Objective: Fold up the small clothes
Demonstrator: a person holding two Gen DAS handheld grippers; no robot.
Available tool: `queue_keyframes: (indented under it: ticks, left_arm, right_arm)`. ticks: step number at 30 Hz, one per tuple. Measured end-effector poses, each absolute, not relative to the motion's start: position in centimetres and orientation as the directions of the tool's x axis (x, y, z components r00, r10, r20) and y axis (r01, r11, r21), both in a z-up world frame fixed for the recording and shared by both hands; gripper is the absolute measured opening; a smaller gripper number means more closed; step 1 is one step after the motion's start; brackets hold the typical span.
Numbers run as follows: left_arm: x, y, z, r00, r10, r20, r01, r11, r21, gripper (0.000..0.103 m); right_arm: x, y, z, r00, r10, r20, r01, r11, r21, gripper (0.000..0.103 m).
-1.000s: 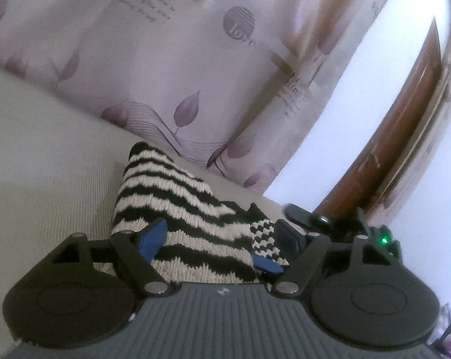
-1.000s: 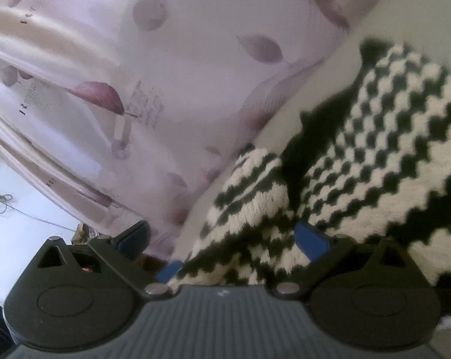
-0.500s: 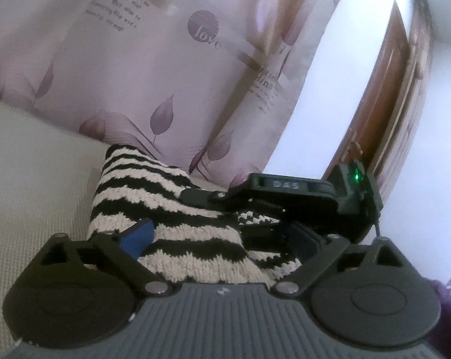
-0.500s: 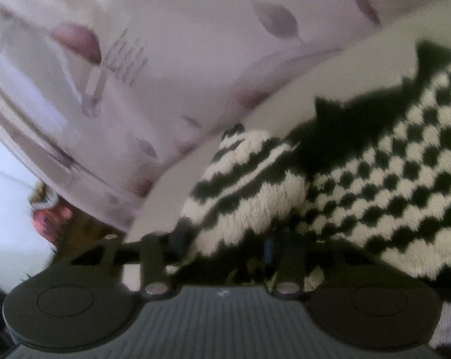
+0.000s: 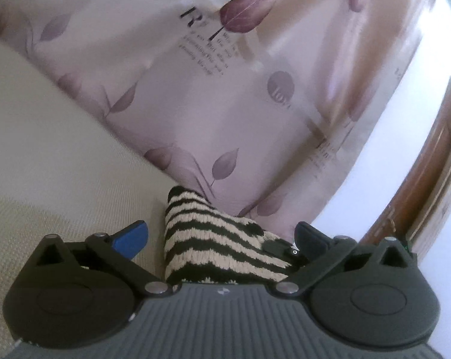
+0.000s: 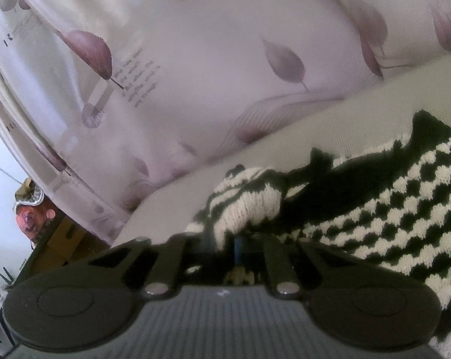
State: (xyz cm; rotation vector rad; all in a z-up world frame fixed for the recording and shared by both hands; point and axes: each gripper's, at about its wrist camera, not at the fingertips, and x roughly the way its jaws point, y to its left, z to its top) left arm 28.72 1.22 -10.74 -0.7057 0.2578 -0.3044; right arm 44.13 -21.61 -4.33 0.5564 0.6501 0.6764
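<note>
Left gripper: fingers wide and opening the last bit, blue pads well apart. The striped knit garment sits between them but neither pad touches it, so nothing is held on this side.

Right gripper: fingers narrow, pinched on a bunched edge of the same garment. Cloth humps up just ahead of the fingertips; the checked part spreads away to the right of the fingers and lies flat.

The garment rests on a pale woven surface, probably a bed or sofa; cannot tell which. A leaf-print curtain hangs just beyond the far end of the garment.

Step in hand, as I judge it: the right side has the edge and the left side is lining up for its own pinch, so both can carry a fold over.

Doing it well:
- Bring the left fingers down around a single edge, not the whole thick pile, then close.
- Match the right grip's level so the fold line stays straight.
- Lift only enough to clear the layer beneath; thick knit drags and bunches.
- Lay the edge flat before letting go.

Risk: a chunky knit can slip from a shallow pinch.
</note>
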Motion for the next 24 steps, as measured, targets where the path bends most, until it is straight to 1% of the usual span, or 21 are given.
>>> queue_keyframes:
  ticks: [2,3,5,6,7,8,9,10,11,14,15,16,18,19,21,24]
  left_arm:
    - [28.9,0.7,-10.6,0.92,-0.366,-0.139,0.195,0.737,-0.647,0.102]
    - [28.9,0.4,-10.5,0.919,-0.37,-0.14,0.205,0.747,-0.632,0.102]
    - [29.0,-0.3,-10.2,0.912,-0.383,-0.145,0.225,0.765,-0.604,0.102]
    - [28.9,-0.5,-10.1,0.909,-0.39,-0.146,0.236,0.772,-0.59,0.102]
    - [28.7,-0.8,-10.1,0.907,-0.394,-0.146,0.246,0.78,-0.576,0.102]
    - [28.5,-1.1,-10.2,0.905,-0.398,-0.148,0.255,0.788,-0.56,0.102]
    - [28.5,-1.4,-10.1,0.904,-0.4,-0.151,0.261,0.795,-0.548,0.102]
    - [28.5,-1.6,-10.1,0.903,-0.402,-0.153,0.265,0.799,-0.539,0.102]
    - [28.5,-1.8,-10.1,0.902,-0.404,-0.153,0.27,0.803,-0.532,0.102]
    - [28.5,-2.2,-10.2,0.901,-0.403,-0.159,0.27,0.81,-0.521,0.102]
    - [28.4,-2.2,-10.3,0.901,-0.403,-0.161,0.27,0.811,-0.519,0.102]
    - [28.4,-2.3,-10.3,0.901,-0.402,-0.163,0.269,0.812,-0.518,0.102]
    - [28.4,-2.3,-10.3,0.905,-0.392,-0.163,0.261,0.816,-0.515,0.102]
    - [28.3,-2.2,-10.3,0.908,-0.386,-0.16,0.257,0.817,-0.516,0.102]
    - [28.1,-2.1,-10.3,0.916,-0.372,-0.151,0.247,0.819,-0.517,0.103]
    - [28.0,-1.7,-10.3,0.924,-0.354,-0.146,0.228,0.816,-0.531,0.103]
  right_arm:
    - [44.6,-21.6,-5.1,0.562,0.734,-0.383,-0.372,0.637,0.676,0.012]
    - [44.7,-21.8,-5.4,0.557,0.735,-0.386,-0.355,0.631,0.689,0.014]
    - [44.7,-22.3,-6.0,0.546,0.75,-0.373,-0.332,0.603,0.726,0.016]
    - [44.8,-22.5,-6.1,0.534,0.76,-0.37,-0.324,0.588,0.741,0.023]
    - [44.7,-22.6,-6.2,0.528,0.767,-0.366,-0.318,0.578,0.752,0.034]
    - [44.6,-22.6,-6.2,0.528,0.765,-0.368,-0.317,0.58,0.751,0.042]
    - [44.5,-22.5,-6.2,0.526,0.76,-0.383,-0.311,0.591,0.744,0.068]
    - [44.4,-22.2,-6.5,0.512,0.761,-0.399,-0.301,0.594,0.746,0.078]
    - [44.3,-21.9,-6.7,0.5,0.772,-0.394,-0.299,0.58,0.757,0.082]
    - [44.0,-20.8,-7.0,0.48,0.779,-0.405,-0.318,0.584,0.747,0.08]
    - [43.9,-20.4,-6.9,0.489,0.767,-0.416,-0.331,0.604,0.725,0.063]
    - [44.0,-19.9,-6.9,0.49,0.764,-0.419,-0.339,0.61,0.716,0.05]
    - [44.1,-19.5,-6.8,0.513,0.752,-0.414,-0.347,0.623,0.701,0.034]
    - [44.1,-19.3,-6.4,0.53,0.74,-0.415,-0.359,0.639,0.68,0.031]
    - [44.2,-19.4,-5.3,0.561,0.719,-0.41,-0.374,0.662,0.65,0.027]
    - [43.9,-21.2,-2.8,0.614,0.7,-0.365,-0.402,0.675,0.619,0.026]
